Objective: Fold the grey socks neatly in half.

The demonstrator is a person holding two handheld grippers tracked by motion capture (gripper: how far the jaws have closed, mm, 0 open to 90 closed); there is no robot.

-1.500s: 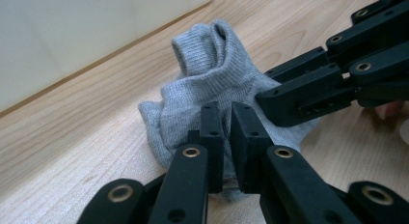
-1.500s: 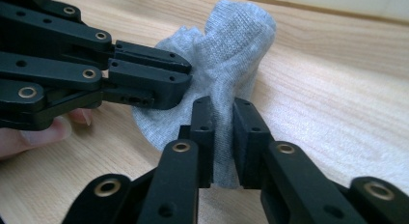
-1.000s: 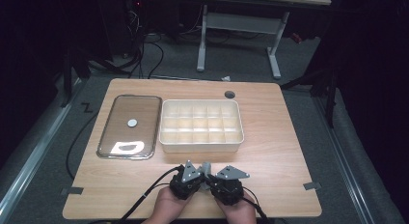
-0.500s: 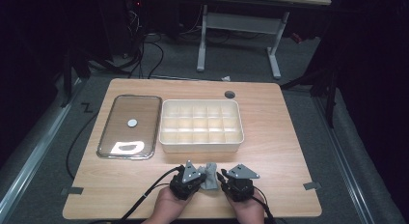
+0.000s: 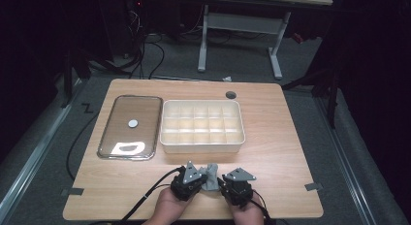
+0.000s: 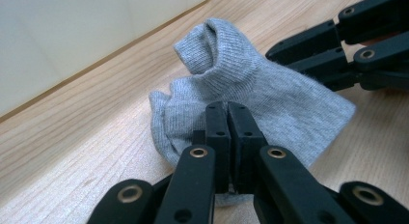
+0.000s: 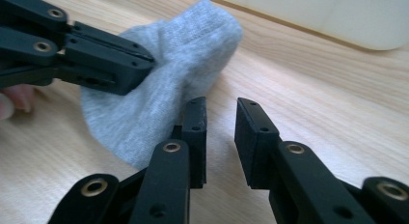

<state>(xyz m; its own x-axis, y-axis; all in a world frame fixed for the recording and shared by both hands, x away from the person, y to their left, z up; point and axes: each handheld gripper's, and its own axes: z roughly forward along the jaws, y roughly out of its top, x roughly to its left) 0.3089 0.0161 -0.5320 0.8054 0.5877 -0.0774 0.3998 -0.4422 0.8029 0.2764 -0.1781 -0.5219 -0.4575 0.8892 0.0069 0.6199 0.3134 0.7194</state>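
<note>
Wooden table [image 5: 271, 133] bears tray [image 5: 130, 127], compartment box [image 5: 202, 126]; left gripper [image 6: 226, 113] jaws clamp grey sock [image 6: 284, 96], right gripper [image 7: 219, 125] jaws apart.

Both grippers sit close together at the near edge of the bench [image 5: 271, 123]; the grey sock [image 6: 251, 89] lies between them, left gripper [image 6: 226, 120] jaws pressed together on it, right gripper [image 7: 219, 120] jaws parted just beside it over bare wood. Compartment tray [image 5: 202, 126] blocks the way straight ahead, with the glass-topped lid [image 5: 130, 126] just beside it on the left. Bench right of the tray and along the near-left is open for passage.
</note>
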